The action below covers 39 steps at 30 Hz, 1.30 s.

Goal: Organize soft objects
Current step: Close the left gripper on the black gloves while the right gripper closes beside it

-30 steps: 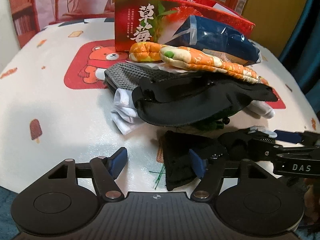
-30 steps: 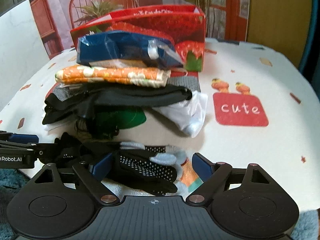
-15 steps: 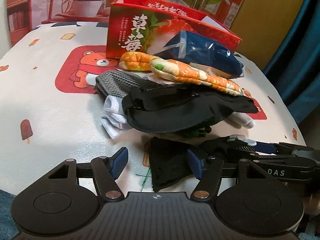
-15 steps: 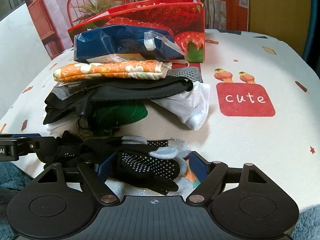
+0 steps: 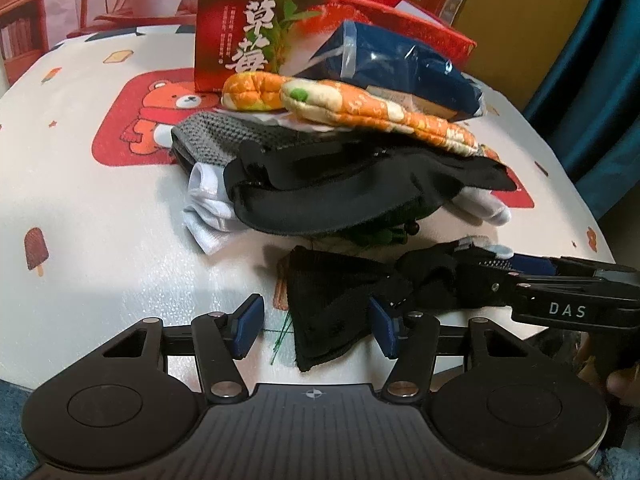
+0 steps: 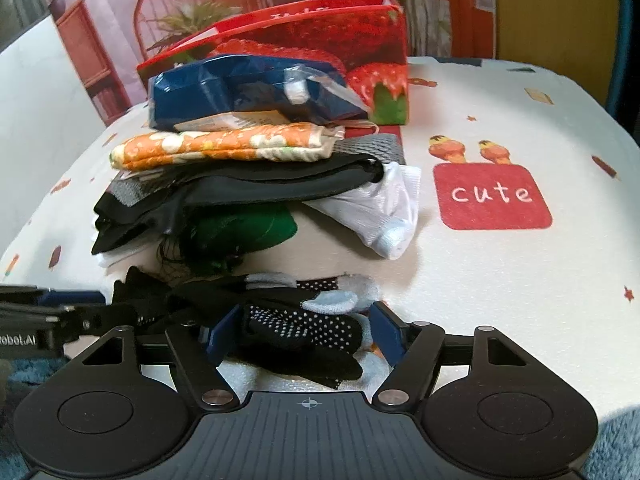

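On the patterned tablecloth (image 5: pixel 100 240), both grippers' jaws have been closing around one black sock (image 5: pixel 328 304), seemingly to straighten it: left gripper (image 5: pixel 316 326) and right gripper (image 6: pixel 304 332) not yet clamped.

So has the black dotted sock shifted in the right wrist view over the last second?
No. Against the cute patch, the black dotted sock holds its spot; the right gripper jaws have just been closing around it, not yet pressing.

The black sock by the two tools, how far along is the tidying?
Done: a stack of soft items sits before the strawberry box. In hand: both tools have just been closing, the left tool and right tool each around an end of the black sock. Left: placing it.
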Tool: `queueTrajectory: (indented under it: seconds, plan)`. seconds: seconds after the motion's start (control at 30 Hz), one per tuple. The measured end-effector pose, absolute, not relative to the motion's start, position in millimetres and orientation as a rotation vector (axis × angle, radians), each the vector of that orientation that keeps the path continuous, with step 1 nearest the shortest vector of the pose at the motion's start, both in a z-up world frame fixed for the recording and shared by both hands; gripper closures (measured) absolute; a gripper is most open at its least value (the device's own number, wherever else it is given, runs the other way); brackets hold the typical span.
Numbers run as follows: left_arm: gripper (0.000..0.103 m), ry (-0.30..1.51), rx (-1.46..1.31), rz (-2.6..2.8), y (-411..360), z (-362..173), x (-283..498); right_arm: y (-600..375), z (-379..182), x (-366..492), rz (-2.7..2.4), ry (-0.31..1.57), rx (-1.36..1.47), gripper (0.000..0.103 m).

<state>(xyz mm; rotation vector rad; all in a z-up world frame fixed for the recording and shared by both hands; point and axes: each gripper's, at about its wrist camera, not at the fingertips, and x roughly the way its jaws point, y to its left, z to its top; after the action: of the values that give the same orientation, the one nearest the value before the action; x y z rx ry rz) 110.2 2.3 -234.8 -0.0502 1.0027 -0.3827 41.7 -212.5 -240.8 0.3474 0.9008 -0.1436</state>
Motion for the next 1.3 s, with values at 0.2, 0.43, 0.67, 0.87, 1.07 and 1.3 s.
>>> queueTrajectory:
  seconds: [0.2,0.43,0.67,0.87,1.07,1.3]
  plan:
    - [0.045,1.003,-0.057,-0.382,4.2,-238.4,111.6,-210.0,-241.8,43.1,-0.143,0.905,0.331,0.034]
    - [0.065,0.999,-0.071,-0.420,2.2,-237.4,111.2,-206.9,-240.6,42.9,-0.091,0.897,0.347,0.058]
    - [0.079,0.985,-0.053,-0.451,-0.9,-236.1,108.2,-202.2,-238.4,42.7,-0.042,0.887,0.352,0.077]
    - [0.079,0.983,-0.037,-0.458,-1.7,-237.0,107.5,-200.8,-237.8,42.5,-0.033,0.885,0.342,0.081]
    - [0.082,0.973,-0.031,-0.461,-1.0,-236.3,106.6,-201.5,-237.9,41.8,-0.031,0.881,0.348,0.082]
    - [0.087,0.944,-0.045,-0.460,3.2,-231.1,104.7,-203.3,-235.5,39.8,-0.018,0.861,0.371,0.085]
